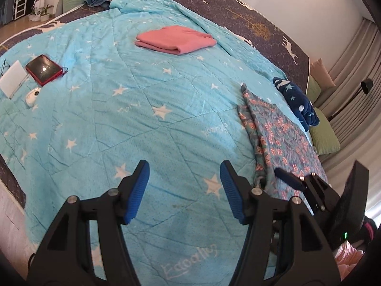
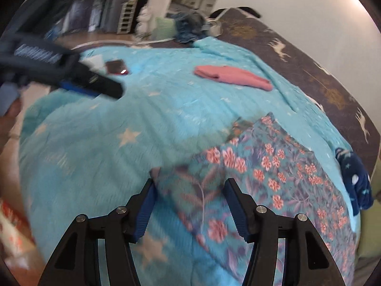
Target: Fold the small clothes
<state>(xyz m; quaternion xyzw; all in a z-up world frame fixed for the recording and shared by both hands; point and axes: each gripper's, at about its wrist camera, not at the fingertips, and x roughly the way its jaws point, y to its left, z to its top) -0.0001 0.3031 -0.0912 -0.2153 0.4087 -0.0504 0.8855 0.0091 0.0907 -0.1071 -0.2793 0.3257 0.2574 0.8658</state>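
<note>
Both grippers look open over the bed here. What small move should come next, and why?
Probably lower the right gripper and close on the near corner of the floral garment. Its jaws are open right above that cloth, which lies unfolded, while the pink garment is already folded and the left gripper is over bare quilt.

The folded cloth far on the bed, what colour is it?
Plain pink folded cloth, clearest in the left wrist view.

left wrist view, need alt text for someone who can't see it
An open left gripper hovers over a turquoise star-print quilt, holding nothing. A floral garment lies to its right with the right gripper above its near end. Farther back are a folded pink garment, a navy starred garment and a red phone.
</note>
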